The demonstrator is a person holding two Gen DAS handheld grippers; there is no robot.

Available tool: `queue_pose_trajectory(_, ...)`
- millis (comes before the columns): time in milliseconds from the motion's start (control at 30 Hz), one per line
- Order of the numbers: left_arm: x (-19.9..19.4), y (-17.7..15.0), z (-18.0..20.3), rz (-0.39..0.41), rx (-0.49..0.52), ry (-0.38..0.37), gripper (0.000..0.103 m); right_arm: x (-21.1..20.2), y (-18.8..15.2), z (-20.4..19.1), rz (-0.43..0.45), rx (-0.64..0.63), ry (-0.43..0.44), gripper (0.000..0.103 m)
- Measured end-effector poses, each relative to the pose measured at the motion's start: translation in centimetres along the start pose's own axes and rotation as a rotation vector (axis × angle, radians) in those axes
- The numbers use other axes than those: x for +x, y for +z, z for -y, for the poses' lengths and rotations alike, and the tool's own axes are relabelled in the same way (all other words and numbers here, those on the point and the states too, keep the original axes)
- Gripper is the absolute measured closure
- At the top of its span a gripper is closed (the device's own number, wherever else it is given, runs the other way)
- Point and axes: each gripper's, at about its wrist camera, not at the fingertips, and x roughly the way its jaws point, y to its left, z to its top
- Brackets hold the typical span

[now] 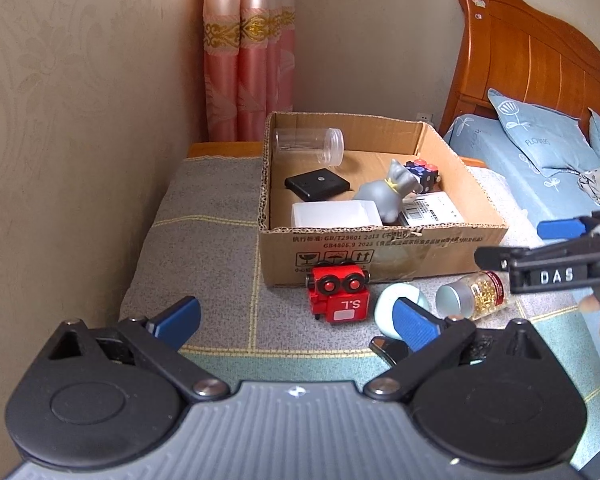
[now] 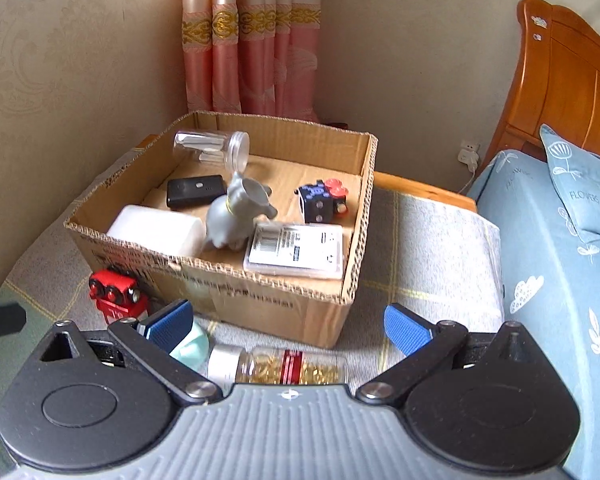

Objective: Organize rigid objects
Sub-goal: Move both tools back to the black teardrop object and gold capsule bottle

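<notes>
An open cardboard box stands on a grey cloth-covered table. It holds a clear jar, a black device, a white box, a grey cat figure, a dice-like cube and a labelled pack. In front of the box lie a red toy train, a pale green round lid and a bottle of gold capsules. My left gripper is open above the cloth, near the train. My right gripper is open just above the capsule bottle.
A wall runs along the left with a pink curtain in the corner. A bed with a blue sheet, pillows and a wooden headboard is on the right. A small shiny black object lies by my left gripper's right finger.
</notes>
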Motion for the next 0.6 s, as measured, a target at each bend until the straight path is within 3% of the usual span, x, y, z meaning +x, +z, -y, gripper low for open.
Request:
queue_pose_trajectory(300,1.2,-0.7,0.5,-0.024,0.09,-0.02,0.002,1.6,-5.4,-0.7,-0.032,0.054,-0.045,0.0)
queue_pose_trajectory(467,1.9,-1.7,1.2,-0.051,0.136,-0.06,0.002,3.1,-5.8,-1.0,0.002,0.046,-0.072,0.0)
queue_pose_trajectory(600,2.8,-2.7,2.4,-0.095,0.202,-0.107,0.002,4.2,-5.8,-0.6,-0.027,0.06,-0.052,0.0)
